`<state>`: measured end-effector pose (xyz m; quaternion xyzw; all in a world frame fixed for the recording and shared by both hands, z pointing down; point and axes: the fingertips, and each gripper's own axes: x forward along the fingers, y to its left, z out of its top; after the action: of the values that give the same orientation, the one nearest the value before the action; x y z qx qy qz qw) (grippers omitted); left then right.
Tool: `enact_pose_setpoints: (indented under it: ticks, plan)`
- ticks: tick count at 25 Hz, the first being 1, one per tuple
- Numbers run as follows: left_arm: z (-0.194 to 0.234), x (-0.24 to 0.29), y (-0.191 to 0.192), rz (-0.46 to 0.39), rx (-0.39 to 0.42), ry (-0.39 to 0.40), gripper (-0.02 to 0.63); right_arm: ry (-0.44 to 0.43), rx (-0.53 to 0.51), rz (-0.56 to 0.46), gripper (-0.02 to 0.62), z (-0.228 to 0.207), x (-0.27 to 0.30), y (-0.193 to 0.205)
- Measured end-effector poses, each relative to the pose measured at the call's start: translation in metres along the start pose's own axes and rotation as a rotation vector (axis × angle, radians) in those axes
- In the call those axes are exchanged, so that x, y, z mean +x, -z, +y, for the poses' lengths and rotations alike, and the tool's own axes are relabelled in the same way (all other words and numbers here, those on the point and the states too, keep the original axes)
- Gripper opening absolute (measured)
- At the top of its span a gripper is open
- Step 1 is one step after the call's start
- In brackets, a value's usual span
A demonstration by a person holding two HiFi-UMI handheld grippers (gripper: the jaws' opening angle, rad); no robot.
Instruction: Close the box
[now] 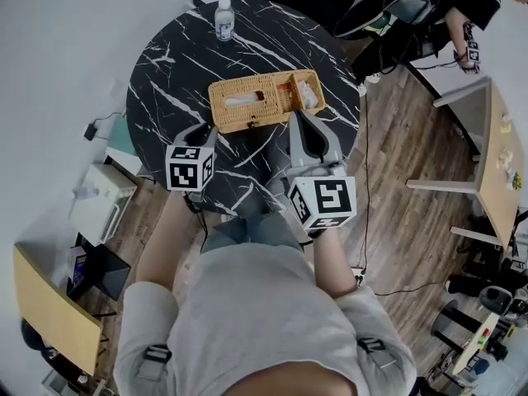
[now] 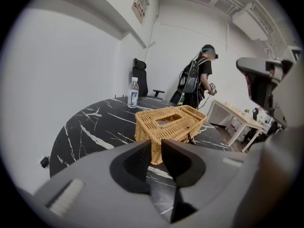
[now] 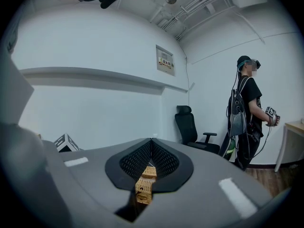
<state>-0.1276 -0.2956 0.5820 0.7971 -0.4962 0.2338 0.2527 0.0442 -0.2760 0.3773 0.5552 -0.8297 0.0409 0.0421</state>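
Closest to us, our marker cubes [image 1: 190, 168] are showing only black-and-white square patterns, no words. We are holding our left gripper [image 2: 156, 145] at the near left corner of the wicker box [image 1: 247, 101]. Its fingers are released with a narrow gap, and the corner is showing just beyond them. Our right gripper [image 3: 151, 140] is reaching toward the wicker box's right end, fingers clenched tip to tip, wicker showing through the slit beneath. The wicker box is sitting mid-way on the black marbled desk [image 1: 173, 64], its right end lying open. A bottle [image 1: 223, 19] is standing at the far edge; its label and the wall sign [image 3: 165, 61] are proving too small to read.
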Motion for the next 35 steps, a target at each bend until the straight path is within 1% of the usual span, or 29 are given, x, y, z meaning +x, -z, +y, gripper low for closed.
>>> enact_pose_setpoints:
  ticks: [5, 11, 14, 18, 22, 32, 35]
  plan:
    - [0.005, -0.018, -0.018, -0.065, -0.006, -0.028, 0.106, -0.022, -0.007, -0.018, 0.005, 0.009, 0.005, -0.008]
    - [0.015, -0.05, -0.042, -0.178, -0.029, -0.074, 0.071, -0.052, -0.017, -0.038, 0.005, 0.021, 0.012, -0.019]
    - [0.021, -0.067, -0.053, -0.23, -0.027, -0.102, 0.058, -0.064, -0.022, -0.049, 0.005, 0.024, 0.015, -0.024]
    - [0.025, -0.091, -0.069, -0.301, -0.028, -0.136, 0.058, -0.074, -0.027, -0.061, 0.005, 0.026, 0.017, -0.03]
    - [0.027, -0.115, -0.089, -0.364, 0.004, -0.181, 0.058, -0.08, -0.034, -0.078, 0.005, 0.027, 0.016, -0.038]
    - [0.024, -0.174, -0.137, -0.52, 0.04, -0.225, 0.058, -0.077, -0.038, -0.128, 0.005, 0.027, 0.011, -0.062]
    - [0.026, -0.191, -0.146, -0.557, 0.038, -0.241, 0.058, -0.073, -0.04, -0.141, 0.005, 0.028, 0.008, -0.067]
